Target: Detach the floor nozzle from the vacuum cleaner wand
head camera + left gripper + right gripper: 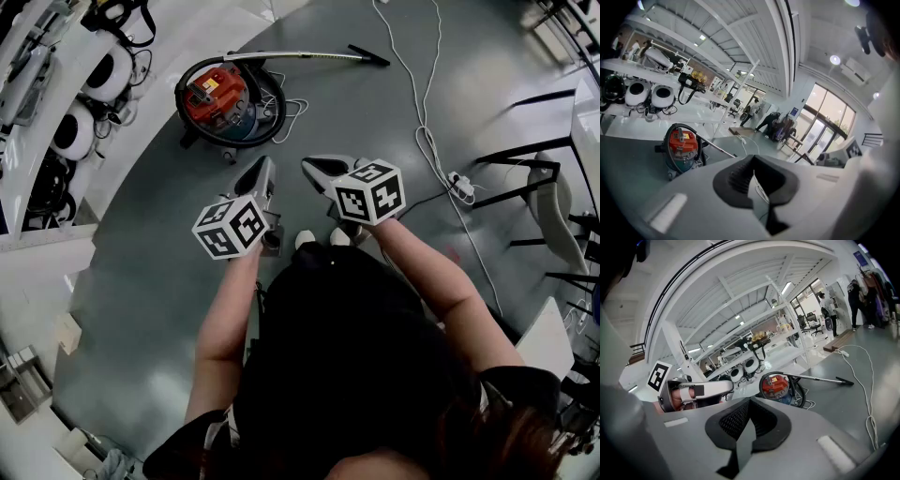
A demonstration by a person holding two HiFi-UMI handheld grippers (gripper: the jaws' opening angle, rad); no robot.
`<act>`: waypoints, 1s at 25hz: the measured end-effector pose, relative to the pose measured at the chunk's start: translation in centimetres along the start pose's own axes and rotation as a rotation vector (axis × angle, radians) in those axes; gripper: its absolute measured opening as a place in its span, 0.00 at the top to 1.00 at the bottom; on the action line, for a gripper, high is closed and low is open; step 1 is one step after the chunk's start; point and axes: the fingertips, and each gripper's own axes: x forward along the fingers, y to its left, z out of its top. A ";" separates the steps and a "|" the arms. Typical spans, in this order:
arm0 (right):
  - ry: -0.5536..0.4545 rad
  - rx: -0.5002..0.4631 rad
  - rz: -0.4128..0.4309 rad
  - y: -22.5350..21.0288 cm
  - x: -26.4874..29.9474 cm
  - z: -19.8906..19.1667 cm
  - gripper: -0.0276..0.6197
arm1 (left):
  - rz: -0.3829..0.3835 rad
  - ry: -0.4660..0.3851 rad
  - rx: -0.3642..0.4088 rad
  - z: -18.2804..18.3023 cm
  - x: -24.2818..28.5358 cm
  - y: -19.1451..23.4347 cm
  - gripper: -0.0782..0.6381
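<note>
A red and teal vacuum cleaner [223,101] stands on the grey floor ahead of me, with its black hose coiled around it. Its silver wand [300,56] runs to the right and ends in the black floor nozzle [370,56], which lies flat on the floor. The right gripper view also shows the vacuum cleaner [777,386], wand [815,378] and nozzle [844,381]. My left gripper [258,178] and right gripper [323,171] hover side by side well short of the cleaner. Both are shut with nothing in them. The left gripper view shows the cleaner [682,147] at far left.
A white power cable [427,141] snakes down the floor to a socket strip [461,186] on the right. Chairs [553,216] stand at the right edge. Benches with white round machines [75,122] line the left. People [768,123] stand far off by the windows.
</note>
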 end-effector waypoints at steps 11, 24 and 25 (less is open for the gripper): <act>-0.152 -0.119 -0.056 0.1 -2.0 3.2 0.97 | 0.084 -0.110 0.295 1.9 -0.6 -1.8 0.88; -0.289 -0.133 -0.039 -0.3 -4.4 6.9 0.97 | 0.053 -0.171 0.268 3.2 0.0 -3.9 0.88; -0.283 -0.143 -0.035 -0.5 -4.5 7.1 0.97 | 0.059 -0.165 0.269 3.1 0.2 -4.1 0.88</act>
